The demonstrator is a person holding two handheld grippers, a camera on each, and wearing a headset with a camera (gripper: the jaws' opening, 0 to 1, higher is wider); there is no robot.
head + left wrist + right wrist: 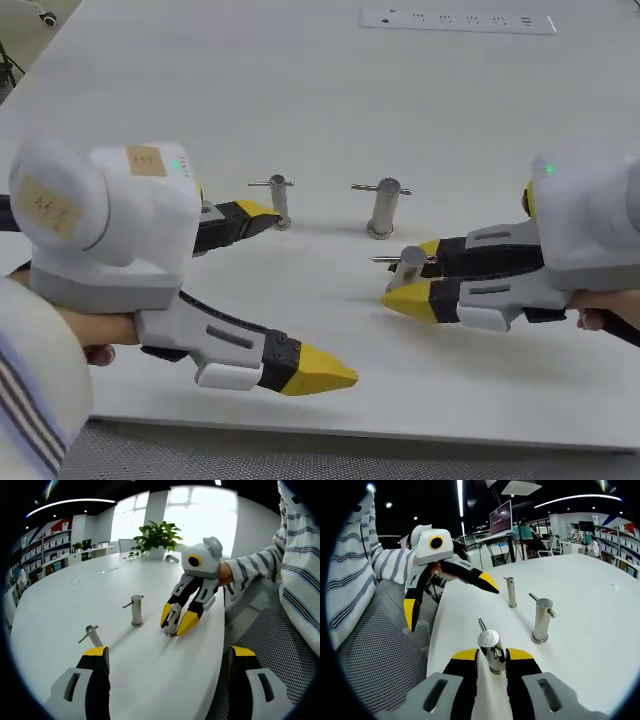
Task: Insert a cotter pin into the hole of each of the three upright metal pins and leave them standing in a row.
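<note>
White table (pixel 300 80), smooth and pale, with a rounded near edge. Upright on it, three short metal pins, each with flared foot and thin cotter pins (pixel 380 188) pushed crosswise through the hole near the top. Left pin (pixel 279 205) and middle pin (pixel 384 208) side by side, apart, level with each other in the head view. Near pin (pixel 408 266) closer to the near edge, just right of the middle one and out of line with the pair, foot down on the surface. Flat white strip (pixel 458 20) lying along the far side. Potted plant (pixel 156 539) at the far end in the left gripper view.
</note>
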